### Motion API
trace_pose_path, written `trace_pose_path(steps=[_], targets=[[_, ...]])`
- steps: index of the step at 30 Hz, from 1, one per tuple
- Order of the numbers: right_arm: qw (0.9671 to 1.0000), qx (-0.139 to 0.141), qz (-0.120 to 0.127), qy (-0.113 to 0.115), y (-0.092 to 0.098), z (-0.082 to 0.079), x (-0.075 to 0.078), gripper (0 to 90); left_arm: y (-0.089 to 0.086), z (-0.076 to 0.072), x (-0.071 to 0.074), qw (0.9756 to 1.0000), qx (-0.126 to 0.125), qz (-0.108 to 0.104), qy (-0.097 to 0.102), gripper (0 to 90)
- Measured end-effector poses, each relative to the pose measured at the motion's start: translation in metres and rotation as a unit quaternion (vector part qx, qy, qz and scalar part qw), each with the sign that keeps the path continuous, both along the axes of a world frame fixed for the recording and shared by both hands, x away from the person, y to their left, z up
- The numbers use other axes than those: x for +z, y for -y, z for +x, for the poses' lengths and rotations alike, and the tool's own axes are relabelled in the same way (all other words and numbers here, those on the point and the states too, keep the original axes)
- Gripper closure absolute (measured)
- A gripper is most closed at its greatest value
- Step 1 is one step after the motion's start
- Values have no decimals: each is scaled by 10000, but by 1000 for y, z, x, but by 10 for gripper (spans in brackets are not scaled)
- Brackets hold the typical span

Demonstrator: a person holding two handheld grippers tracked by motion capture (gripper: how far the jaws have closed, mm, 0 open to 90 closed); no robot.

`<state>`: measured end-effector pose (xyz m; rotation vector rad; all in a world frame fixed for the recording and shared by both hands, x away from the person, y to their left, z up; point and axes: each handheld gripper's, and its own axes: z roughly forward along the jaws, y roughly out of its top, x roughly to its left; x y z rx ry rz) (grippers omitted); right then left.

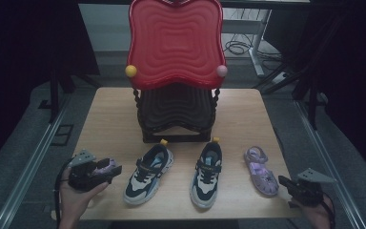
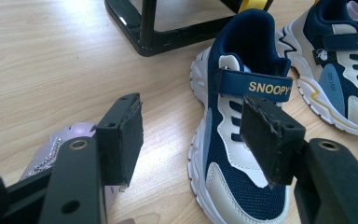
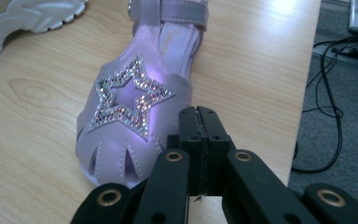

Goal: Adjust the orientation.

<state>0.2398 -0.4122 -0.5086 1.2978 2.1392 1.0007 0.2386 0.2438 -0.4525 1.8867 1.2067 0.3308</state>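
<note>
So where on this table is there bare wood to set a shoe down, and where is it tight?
Bare wood lies left of the rack and right of it, above the purple sandal. The front row is crowded: two sneakers, that sandal, another sandal at the open left gripper, and the shut right gripper.

- Table (image 3: 37, 93): pale wood grain, matt.
- Sandal (image 3: 121, 135): satiny lilac upper, glittering rhinestone star.
- Sneaker (image 2: 233, 154), beside the sandal: navy mesh, smooth cream panels.
- Rack (image 1: 175, 43): glossy red ribbed plastic.
</note>
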Motion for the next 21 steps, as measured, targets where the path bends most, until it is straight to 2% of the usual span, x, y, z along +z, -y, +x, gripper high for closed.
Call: trace_pose_path(steps=[5,14,20,21], targets=[[9997,110,-167,-141,-3,-3,-8,894,-3,-1,0,10000,50,-32,36,398],[9990,374,-74,-222,-12,-10,-8,894,-1,0,-2,10000,41,-3,-32,397],[9965,770,-154,-299,-32,-13,-5,894,-1,0,-3,10000,14,-3,-76,392],[9965,770,-154,-299,-32,-13,-5,894,-1,0,-3,10000,12,1,-86,392]])
